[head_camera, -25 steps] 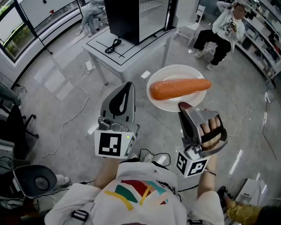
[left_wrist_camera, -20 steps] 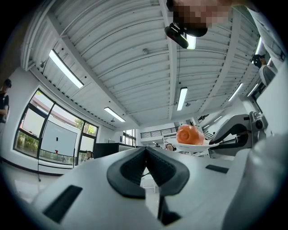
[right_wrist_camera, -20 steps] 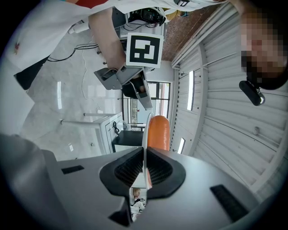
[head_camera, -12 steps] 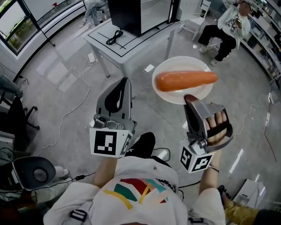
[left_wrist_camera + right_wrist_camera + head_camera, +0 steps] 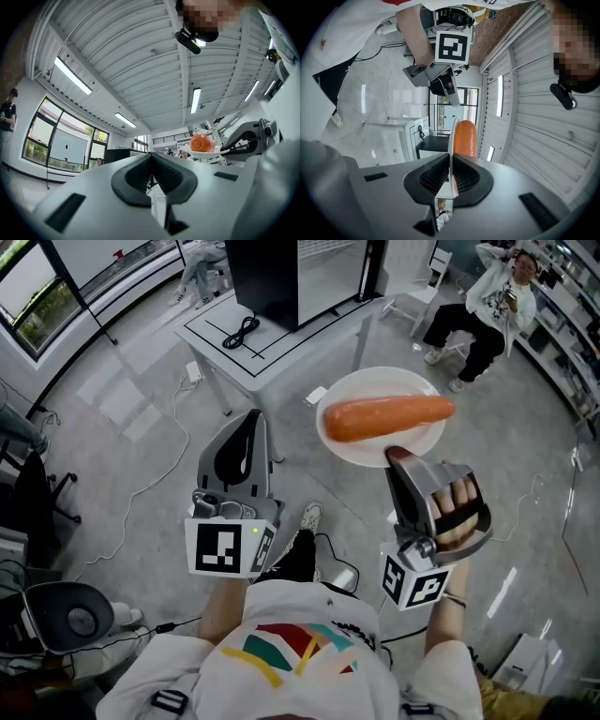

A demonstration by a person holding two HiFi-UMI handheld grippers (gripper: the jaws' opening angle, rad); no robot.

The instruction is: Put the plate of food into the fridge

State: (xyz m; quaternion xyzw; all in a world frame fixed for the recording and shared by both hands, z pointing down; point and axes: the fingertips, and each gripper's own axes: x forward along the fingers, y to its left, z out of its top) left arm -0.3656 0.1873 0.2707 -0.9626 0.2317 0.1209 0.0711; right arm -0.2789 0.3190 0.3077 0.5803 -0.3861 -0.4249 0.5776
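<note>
Grey floor, one table at twelve o'clock. Your right gripper has its fingers clamped on one plate bearing one orange food piece; your left gripper has its fingers together, empty.

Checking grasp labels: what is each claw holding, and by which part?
The right claw pinches the white plate by its near rim, with the carrot lying on it. The left claw is shut on nothing.

Fridge: top cut off by the head view's upper edge. Plate: near rim hidden behind the right gripper.
</note>
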